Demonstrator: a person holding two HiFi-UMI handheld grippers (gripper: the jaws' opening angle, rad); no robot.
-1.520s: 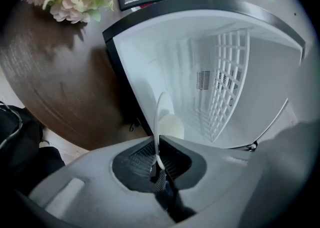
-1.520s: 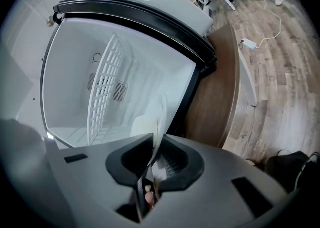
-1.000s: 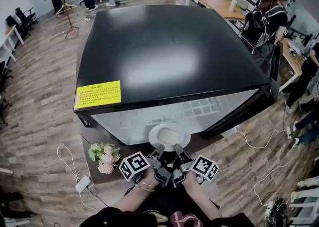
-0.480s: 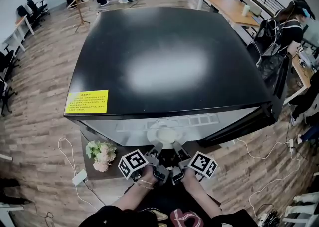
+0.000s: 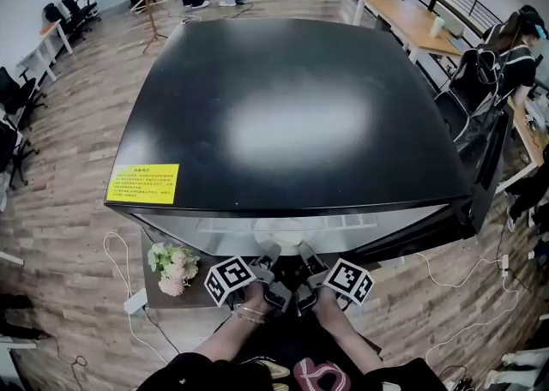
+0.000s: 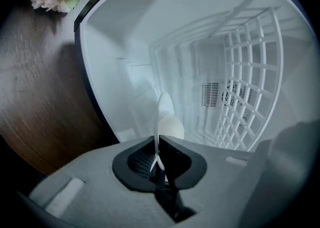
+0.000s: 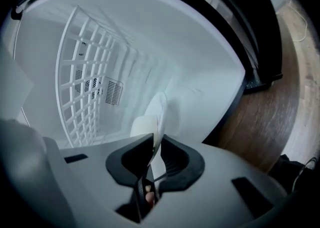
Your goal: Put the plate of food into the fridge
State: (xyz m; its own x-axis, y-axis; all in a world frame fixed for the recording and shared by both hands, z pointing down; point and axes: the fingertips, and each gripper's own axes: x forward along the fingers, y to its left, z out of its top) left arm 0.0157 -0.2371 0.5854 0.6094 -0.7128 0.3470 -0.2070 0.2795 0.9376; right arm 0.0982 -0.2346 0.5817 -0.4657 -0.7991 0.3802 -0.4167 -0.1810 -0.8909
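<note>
Because the left gripper (image 5: 268, 254) and right gripper (image 5: 306, 254) each clamp the near rim of the plate (image 6: 164, 106), it is held level, keeping the pale food (image 6: 171, 127) on it. The plate is just inside the open fridge (image 5: 292, 115).

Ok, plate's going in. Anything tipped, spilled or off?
Nothing stands out. The left gripper and right gripper each pinch the rim of the plate. The pale food sits on it unspilled. The plate is inside the fridge, apart from the wire rack.
</note>
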